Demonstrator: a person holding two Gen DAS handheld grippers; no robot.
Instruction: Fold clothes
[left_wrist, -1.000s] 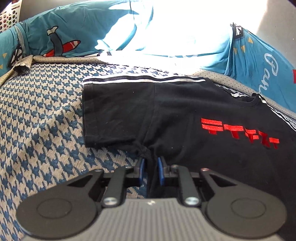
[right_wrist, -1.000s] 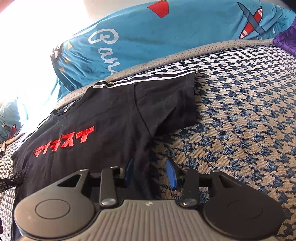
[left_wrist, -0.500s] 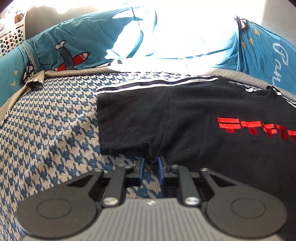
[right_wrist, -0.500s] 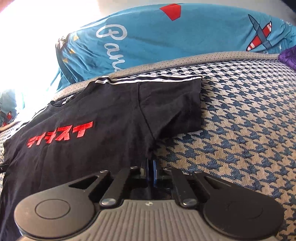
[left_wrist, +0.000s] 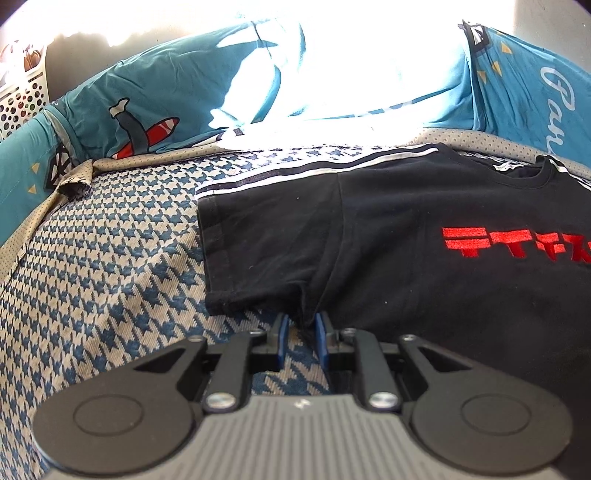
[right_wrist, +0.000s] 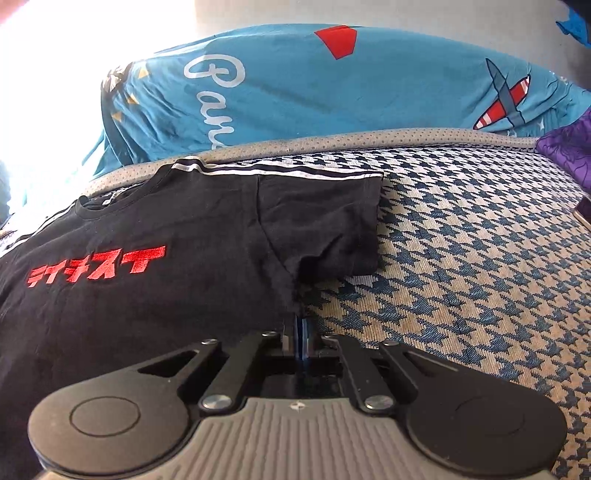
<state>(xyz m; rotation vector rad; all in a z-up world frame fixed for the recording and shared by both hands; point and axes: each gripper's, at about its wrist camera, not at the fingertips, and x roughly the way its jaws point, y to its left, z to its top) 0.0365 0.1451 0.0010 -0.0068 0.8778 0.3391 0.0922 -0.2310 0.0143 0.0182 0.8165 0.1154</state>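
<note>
Black cloth, the T-shirt, lies flat on the checked bed. The right tool pinches its armpit tight. The left tool is opening a little with cloth between its pads, so that side may slip out.

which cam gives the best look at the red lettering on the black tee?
Right wrist. The whole red lettering sits in frame on the black tee, unblocked and readable end to end. In the left wrist view the lettering runs off the right edge, so only part shows.
</note>
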